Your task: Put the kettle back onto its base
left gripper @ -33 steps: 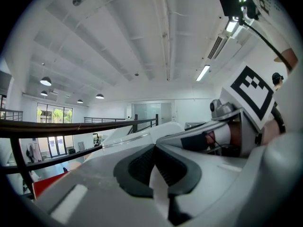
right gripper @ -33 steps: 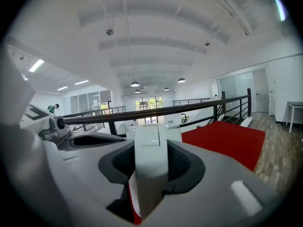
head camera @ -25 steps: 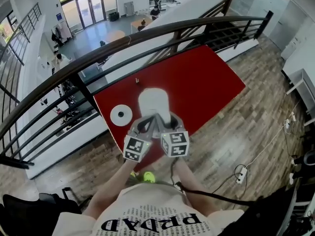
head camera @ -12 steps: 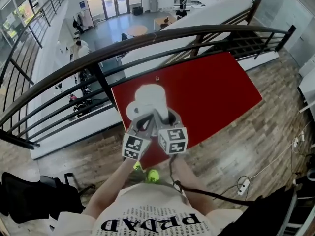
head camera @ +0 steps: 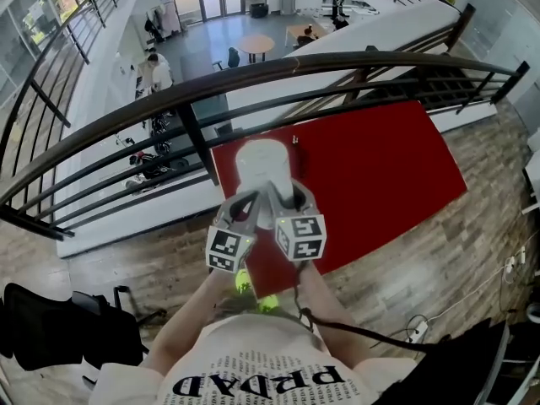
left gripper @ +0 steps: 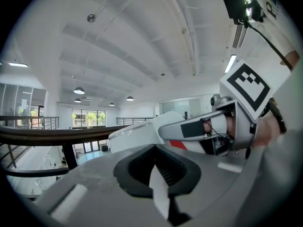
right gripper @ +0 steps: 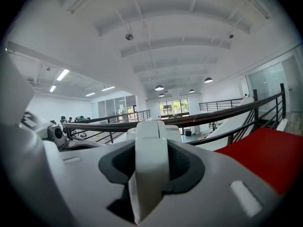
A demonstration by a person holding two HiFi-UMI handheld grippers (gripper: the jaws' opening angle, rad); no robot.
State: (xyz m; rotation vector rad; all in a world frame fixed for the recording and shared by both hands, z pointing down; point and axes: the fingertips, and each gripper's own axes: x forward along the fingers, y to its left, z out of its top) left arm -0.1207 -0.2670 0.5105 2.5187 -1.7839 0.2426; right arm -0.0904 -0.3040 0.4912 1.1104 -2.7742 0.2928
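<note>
Forearms reach forward side by side from the lower middle of the head view, the left arm (head camera: 190, 323) and the right arm (head camera: 325, 306) drawn close so that both tongs meet at one spot. The left gripper (head camera: 246, 207) and the right gripper (head camera: 283, 202) point away from the body and slightly inward. Their marker cubes, left (head camera: 229, 250) and right (head camera: 301, 236), sit almost touching just below the frame's centre.

Both tongs end at the near side of the white kettle (head camera: 263, 169), which sits just above the frame's centre, over the near left part of the red table (head camera: 380, 167). Its body hides whatever lies directly under it, so I cannot tell if it rests on anything.

In the right gripper view the right gripper (right gripper: 151, 174) is clamped on the kettle's broad white handle (right gripper: 151, 145), which stands upright between the dark pads. The kettle's body (right gripper: 174, 132) shows just behind.

In the left gripper view the left gripper (left gripper: 158, 183) is closed on a thin white strip, apparently the edge of the same handle. The kettle (left gripper: 137, 134) lies beyond it, and the right gripper (left gripper: 222, 131) is just beside it at the right.

A dark railing (head camera: 126, 116) curves across the upper half of the head view, behind the table.
</note>
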